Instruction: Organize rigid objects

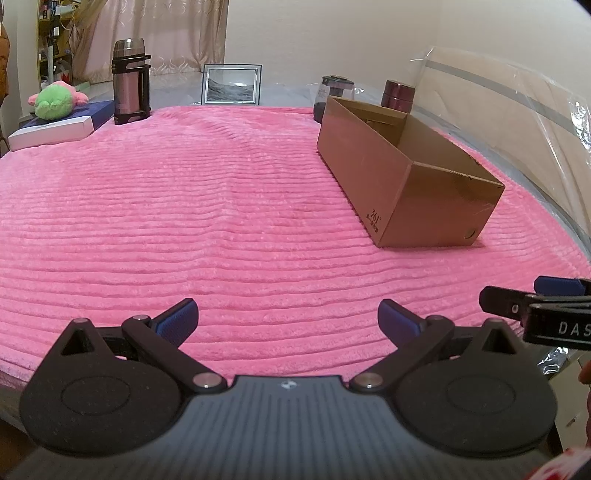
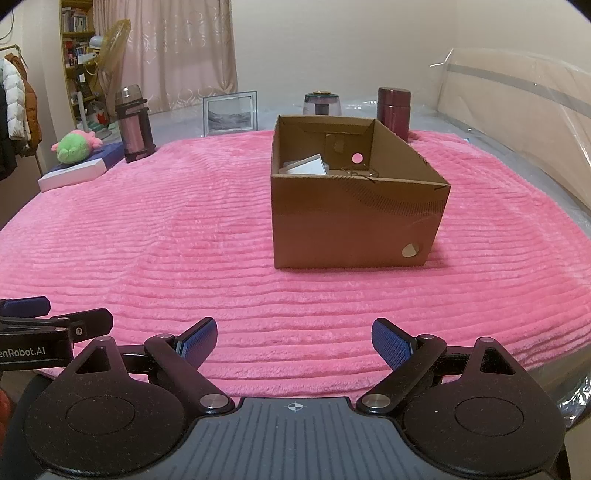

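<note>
A: What are the tongs doing?
B: The left gripper (image 1: 287, 316) and right gripper (image 2: 294, 339) are both spread wide, nothing between them, hanging over the pink blanket (image 2: 166, 240).
A: And the box (image 2: 354, 221)?
B: On the blanket ahead, with a white thing (image 2: 306, 165) inside.

Plain cream walls (image 2: 332, 44) close the room behind a bed spread with a ribbed pink plush blanket (image 2: 184, 240). Pale patterned curtains (image 2: 177, 48) hang to the left, beside a yellow-framed bookshelf crowded with books (image 2: 75, 33), with padded coats on a rail (image 2: 14, 107) nearer.
</note>
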Motion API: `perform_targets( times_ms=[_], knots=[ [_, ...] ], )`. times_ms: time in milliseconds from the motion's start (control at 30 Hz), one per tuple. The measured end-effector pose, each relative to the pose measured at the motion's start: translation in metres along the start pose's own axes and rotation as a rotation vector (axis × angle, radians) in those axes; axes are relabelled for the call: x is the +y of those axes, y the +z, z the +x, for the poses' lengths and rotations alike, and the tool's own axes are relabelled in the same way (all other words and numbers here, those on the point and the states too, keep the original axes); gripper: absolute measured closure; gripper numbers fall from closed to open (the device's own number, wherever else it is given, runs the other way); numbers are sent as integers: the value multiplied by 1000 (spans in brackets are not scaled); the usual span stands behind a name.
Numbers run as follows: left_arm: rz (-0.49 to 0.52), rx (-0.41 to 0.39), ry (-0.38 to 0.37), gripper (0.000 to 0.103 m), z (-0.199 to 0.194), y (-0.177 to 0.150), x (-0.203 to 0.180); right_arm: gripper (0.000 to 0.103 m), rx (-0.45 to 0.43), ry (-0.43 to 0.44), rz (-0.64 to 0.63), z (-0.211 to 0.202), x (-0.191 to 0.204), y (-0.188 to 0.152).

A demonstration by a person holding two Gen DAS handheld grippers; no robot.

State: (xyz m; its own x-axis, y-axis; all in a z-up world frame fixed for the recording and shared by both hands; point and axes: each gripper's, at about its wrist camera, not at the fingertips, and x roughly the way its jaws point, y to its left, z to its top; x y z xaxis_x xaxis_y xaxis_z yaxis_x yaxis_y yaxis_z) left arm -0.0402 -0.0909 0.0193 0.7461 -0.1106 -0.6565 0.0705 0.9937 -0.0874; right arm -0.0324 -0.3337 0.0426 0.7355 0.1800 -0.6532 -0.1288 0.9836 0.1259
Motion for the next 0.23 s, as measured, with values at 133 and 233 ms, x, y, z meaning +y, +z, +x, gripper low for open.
perform_targets(
  times_ms=[133, 233],
  knots=[
    [-6, -10, -10, 1, -1, -1, 1, 15, 3, 1, 0, 0, 0, -1],
    [-8, -17, -12, 1, -3, 0, 0, 15, 1, 1, 1, -1, 1, -2]
  ],
)
